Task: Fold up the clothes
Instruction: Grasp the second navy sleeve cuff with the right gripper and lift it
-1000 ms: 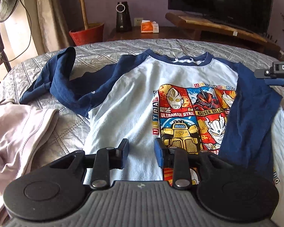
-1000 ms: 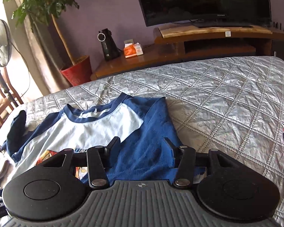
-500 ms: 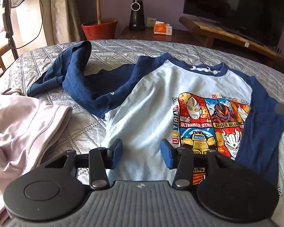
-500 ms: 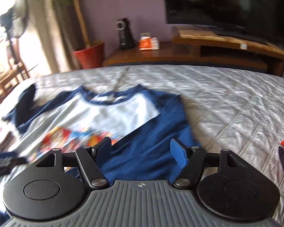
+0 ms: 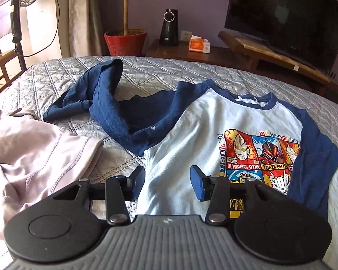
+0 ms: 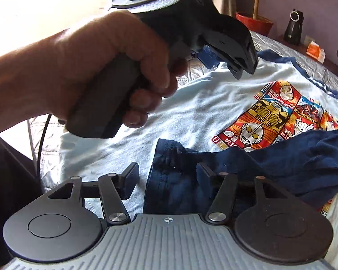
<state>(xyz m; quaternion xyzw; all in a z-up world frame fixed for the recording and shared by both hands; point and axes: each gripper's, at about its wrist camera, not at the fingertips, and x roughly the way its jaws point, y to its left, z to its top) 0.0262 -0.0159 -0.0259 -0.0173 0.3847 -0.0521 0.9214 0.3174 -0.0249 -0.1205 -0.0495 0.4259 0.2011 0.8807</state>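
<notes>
On the grey quilted bed [image 5: 164,72], a navy-sleeved, pale-blue cartoon-print shirt [image 5: 191,135] lies flat; left gripper [image 5: 166,177] jaws widening, right gripper [image 6: 166,175] jaws narrowing, both empty.

Left hand [image 6: 85,67] hides much of the bed behind it; left claw's tips unseen in right wrist view. Shirt [image 5: 191,139] hem hidden by claw body; TV [image 5: 286,15] cropped at frame edge.

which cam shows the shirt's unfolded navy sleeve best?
Left wrist: the unfolded navy sleeve lies crumpled across the quilt, seen whole from shoulder to cuff. In the right wrist view the hand blocks that side; only the other sleeve, folded over the shirt, shows.
</notes>
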